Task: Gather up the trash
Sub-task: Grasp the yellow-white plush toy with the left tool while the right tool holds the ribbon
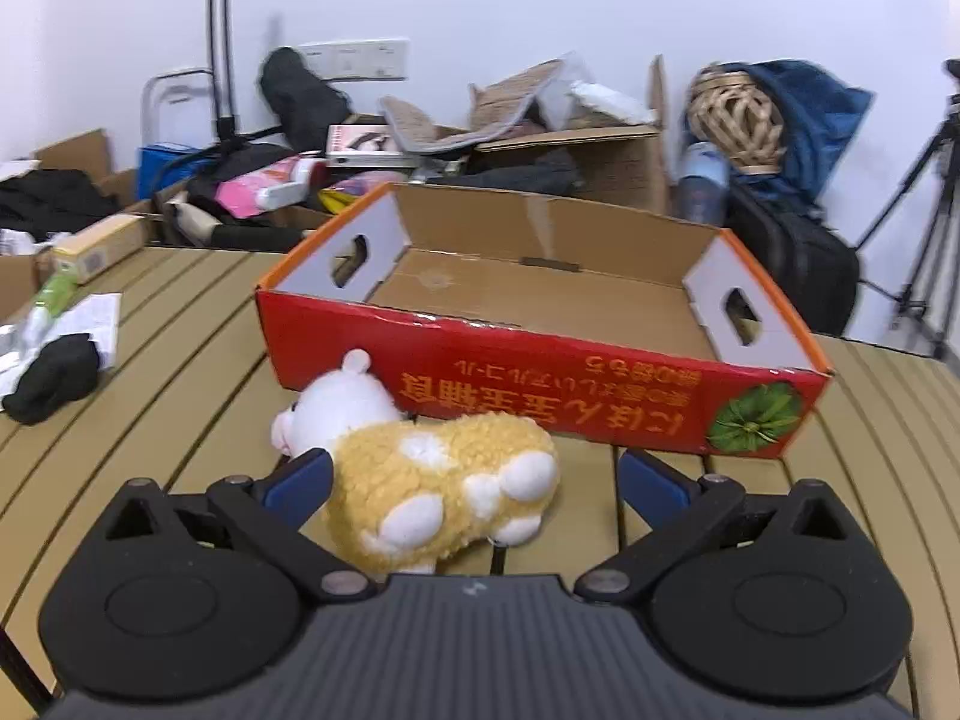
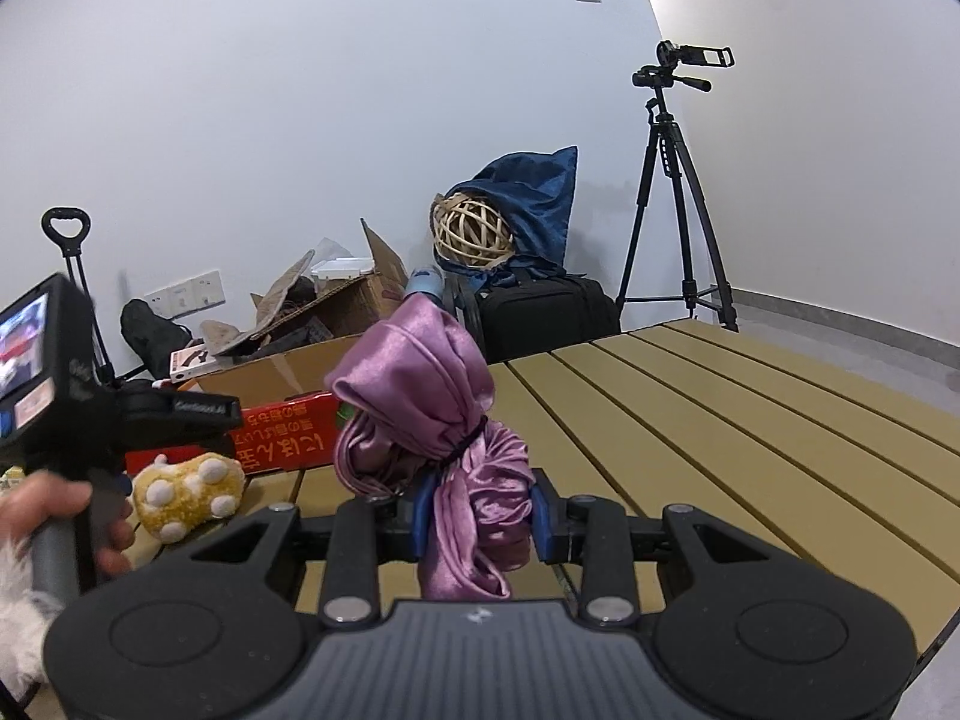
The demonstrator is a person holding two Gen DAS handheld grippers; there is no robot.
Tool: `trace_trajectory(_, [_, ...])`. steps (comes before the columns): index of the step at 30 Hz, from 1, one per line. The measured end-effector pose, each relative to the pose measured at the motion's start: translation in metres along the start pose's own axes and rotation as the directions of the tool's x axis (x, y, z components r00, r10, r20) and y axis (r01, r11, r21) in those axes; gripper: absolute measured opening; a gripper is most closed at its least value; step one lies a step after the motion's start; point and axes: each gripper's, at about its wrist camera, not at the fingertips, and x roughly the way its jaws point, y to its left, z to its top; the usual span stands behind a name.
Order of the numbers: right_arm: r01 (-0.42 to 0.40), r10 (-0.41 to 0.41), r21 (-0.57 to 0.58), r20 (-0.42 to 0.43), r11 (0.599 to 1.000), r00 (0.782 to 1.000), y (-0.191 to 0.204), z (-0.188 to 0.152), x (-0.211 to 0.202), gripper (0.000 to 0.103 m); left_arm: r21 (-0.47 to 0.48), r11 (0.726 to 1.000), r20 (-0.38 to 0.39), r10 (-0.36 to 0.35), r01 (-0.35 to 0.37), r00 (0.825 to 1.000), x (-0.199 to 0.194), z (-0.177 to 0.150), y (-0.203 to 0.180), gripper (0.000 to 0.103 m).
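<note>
Left wrist view puts the plush toy [image 1: 432, 480] dead ahead, lying on its side on the slatted table [image 1: 150, 300], white paws turned toward me, head pointing up and left, its long axis running slantwise across my reach. My left gripper [image 1: 474, 480] is spread wide around it: the left blue pad looks to be brushing its fleece, the right pad stands clear of the rump. Just beyond, touching or nearly so, is the red cardboard box [image 1: 540, 384], open-topped and bare inside, so that reads as the drop spot. Over on the right wrist view, my right gripper [image 2: 480, 516] is pinched hard on a purple satin bundle [image 2: 432, 414] tied with a dark band, held up above the tabletop. From there the plush sits well off to the left beside my left hand [image 2: 54, 510], so the left claw is plainly the nearer one. Closing should squeeze across the soft body; I reckon it will compress easily, so a firm grip matters.
</note>
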Motion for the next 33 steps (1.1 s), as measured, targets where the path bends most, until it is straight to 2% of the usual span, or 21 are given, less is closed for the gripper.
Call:
trace_trajectory(6, [0.014,-0.014,0.006,-0.003,1.000,1.000,-0.004,-0.002,0.000,0.031,-0.062,0.989,-0.038,0.129,-0.131,0.991,0.015,0.005,-0.012,0.103])
trace_trajectory(12, [0.015,-0.015,0.012,-0.008,1.000,1.000,-0.005,-0.002,0.003,0.031,-0.080,0.975,-0.039,0.204,-0.207,0.978,0.022,0.010,-0.020,0.103])
trace_trajectory(16, [0.015,-0.015,0.015,-0.012,1.000,1.000,-0.006,-0.002,0.004,0.031,-0.085,0.962,-0.079,0.253,-0.259,0.964,0.029,0.012,-0.024,0.103])
trace_trajectory(18, [0.015,-0.015,0.018,-0.013,1.000,1.000,-0.006,-0.002,0.004,0.031,-0.078,0.951,-0.106,0.289,-0.298,0.951,0.036,0.011,-0.024,0.103])
trace_trajectory(21, [0.014,-0.014,0.019,-0.012,1.000,1.000,-0.006,-0.002,0.005,0.031,-0.098,0.952,-0.114,0.278,-0.289,0.954,0.041,0.010,-0.021,0.103])
trace_trajectory(28, [0.014,-0.014,0.022,-0.018,1.000,1.000,-0.007,-0.002,0.007,0.031,-0.046,0.949,-0.142,0.302,-0.311,0.943,0.053,0.009,-0.023,0.103])
trace_trajectory(33, [0.012,-0.012,0.018,-0.018,1.000,1.000,-0.005,-0.002,0.007,0.031,-0.028,0.952,-0.157,0.296,-0.304,0.942,0.054,0.003,-0.022,0.102])
